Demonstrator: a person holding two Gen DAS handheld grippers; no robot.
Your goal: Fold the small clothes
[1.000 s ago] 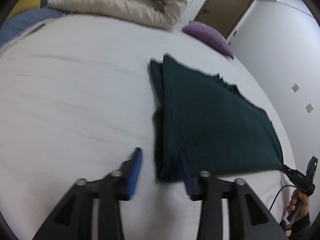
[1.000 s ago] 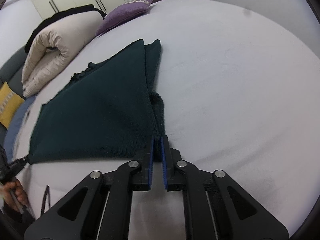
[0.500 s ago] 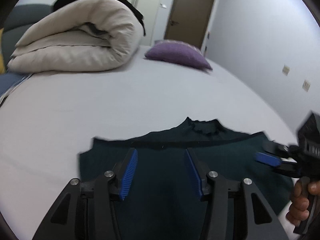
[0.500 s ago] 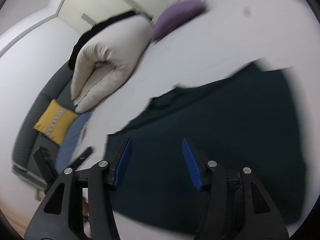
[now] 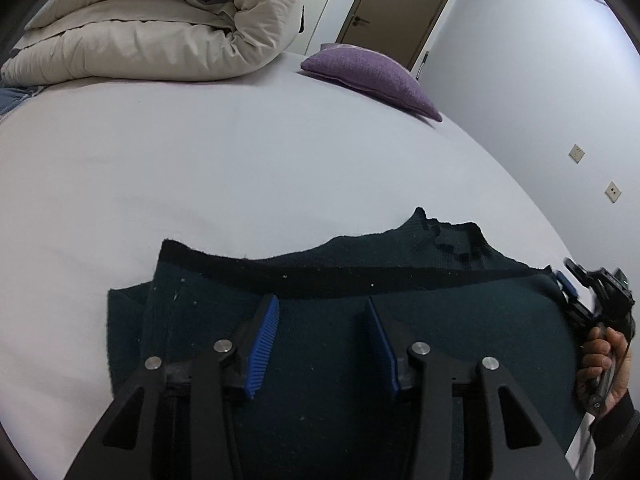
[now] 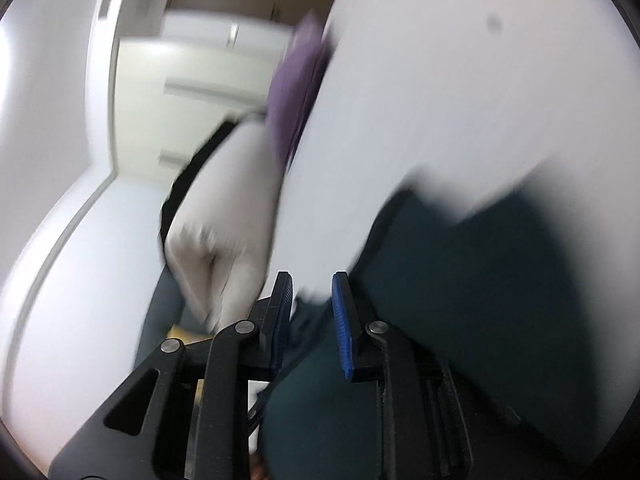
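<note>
Lying under spread left fingers (image 5: pixel 322 344): dark sweater (image 5: pixel 460 320); right fingers (image 6: pixel 312 320) closing, edge between.

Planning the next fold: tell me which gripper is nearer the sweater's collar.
Right, as far as I can judge. The right gripper sits at the sweater's edge just beside the collar; the left gripper hovers over its middle.

Left wrist view: rides its gripper, close above the dark green garment (image 5: pixel 420 320), angled down across the white bed (image 5: pixel 200 168) toward duvet (image 5: pixel 160 28), purple pillow (image 5: pixel 372 76) and door (image 5: pixel 400 8). Right wrist view: rolled sideways, motion-blurred, close at the garment's edge. Shared: garment, bed, duvet, pillow.
</note>
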